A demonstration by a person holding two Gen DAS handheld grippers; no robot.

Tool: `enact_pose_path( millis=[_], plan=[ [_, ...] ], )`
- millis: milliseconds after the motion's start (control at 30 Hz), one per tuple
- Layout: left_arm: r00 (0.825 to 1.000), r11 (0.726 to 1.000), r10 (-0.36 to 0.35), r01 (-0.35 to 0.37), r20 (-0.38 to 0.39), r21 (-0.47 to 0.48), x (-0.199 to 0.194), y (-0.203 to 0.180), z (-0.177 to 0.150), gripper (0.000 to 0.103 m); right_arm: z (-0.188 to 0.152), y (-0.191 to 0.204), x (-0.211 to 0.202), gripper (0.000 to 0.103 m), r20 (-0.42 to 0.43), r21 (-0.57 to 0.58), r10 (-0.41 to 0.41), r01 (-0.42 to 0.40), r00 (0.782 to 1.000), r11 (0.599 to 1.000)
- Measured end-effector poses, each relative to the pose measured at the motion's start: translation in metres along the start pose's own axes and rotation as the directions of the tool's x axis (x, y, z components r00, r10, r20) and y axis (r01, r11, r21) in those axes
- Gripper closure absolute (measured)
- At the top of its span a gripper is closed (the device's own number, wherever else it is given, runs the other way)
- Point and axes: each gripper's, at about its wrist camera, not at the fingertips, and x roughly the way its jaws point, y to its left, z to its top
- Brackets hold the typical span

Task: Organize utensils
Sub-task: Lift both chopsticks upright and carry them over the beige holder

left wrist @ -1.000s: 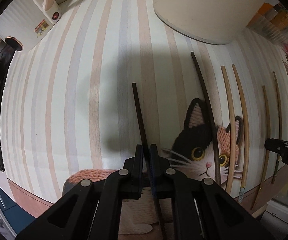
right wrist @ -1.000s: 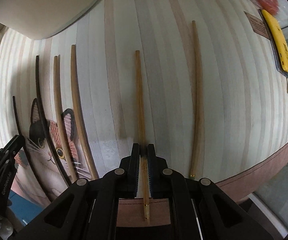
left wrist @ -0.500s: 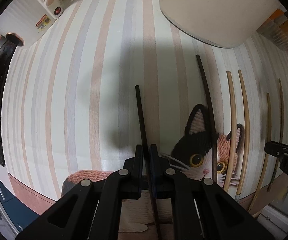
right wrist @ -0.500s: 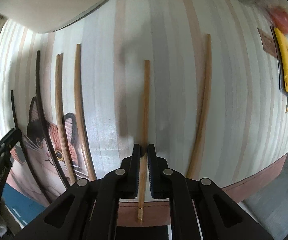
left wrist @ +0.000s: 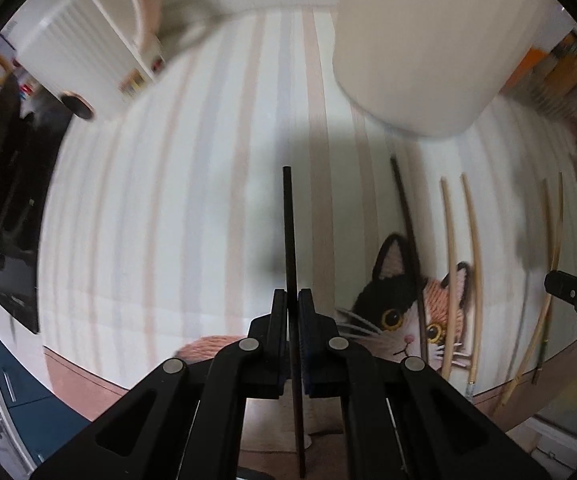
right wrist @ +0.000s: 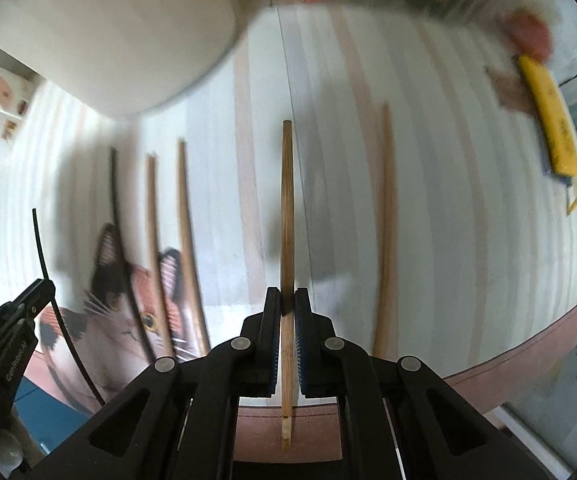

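My left gripper (left wrist: 293, 300) is shut on a black chopstick (left wrist: 288, 232) and holds it lifted above the striped mat, pointing away. My right gripper (right wrist: 287, 298) is shut on a light wooden chopstick (right wrist: 287, 208), also lifted. On the mat lie another black chopstick (left wrist: 408, 240), two tan chopsticks (left wrist: 472, 248) across the cat picture, and a brown wooden chopstick (right wrist: 384, 232) to the right. The white cylindrical holder (left wrist: 428, 40) stands at the far side; it also shows in the right wrist view (right wrist: 108, 32). The left gripper appears at the left edge of the right wrist view (right wrist: 12, 332).
The striped mat (left wrist: 168, 200) with a cat picture (left wrist: 400, 296) covers the table. A white rack (left wrist: 72, 40) and a dark object (left wrist: 4, 200) sit at the left. A yellow utility knife (right wrist: 548, 120) lies at the far right. The mat's brown edge (right wrist: 528, 344) runs near me.
Both grippers have lifted and tilted up with their chopsticks, moving toward the white holder, which now looks larger. The view is motion-blurred.
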Motion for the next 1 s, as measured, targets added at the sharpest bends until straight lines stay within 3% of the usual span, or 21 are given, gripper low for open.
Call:
enact_pose_path(
  millis=[200, 300, 633, 833, 1000],
  plan=[
    [0.995, 0.999, -0.01, 0.014, 0.097, -0.036, -0.04, 0.01, -0.002, 0.1, 0.002, 0.005, -0.051, 0.096, 0.128, -0.031, 0.013, -0.01, 0.992, 0.999],
    [0.989, 0.998, -0.008, 0.017, 0.146, -0.063, -0.058, 0.018, -0.004, 0.1, -0.006, 0.007, -0.061, 0.096, 0.174, -0.046, 0.026, -0.018, 0.984, 0.999],
    [0.968, 0.995, -0.002, 0.028, 0.249, -0.099, -0.096, 0.032, 0.009, 0.1, 0.013, 0.01, -0.1, 0.096, 0.318, -0.062, 0.05, -0.032, 0.947, 0.998],
    [0.947, 0.989, -0.024, 0.069, 0.32, -0.13, -0.129, 0.034, 0.023, 0.101, 0.029, 0.016, -0.133, 0.096, 0.382, -0.07, 0.076, -0.054, 0.921, 0.996],
    [0.916, 0.982, -0.058, 0.123, 0.397, -0.142, -0.169, 0.032, 0.04, 0.101, 0.041, 0.021, -0.166, 0.096, 0.435, -0.081, 0.11, -0.083, 0.894, 0.993]
  ],
)
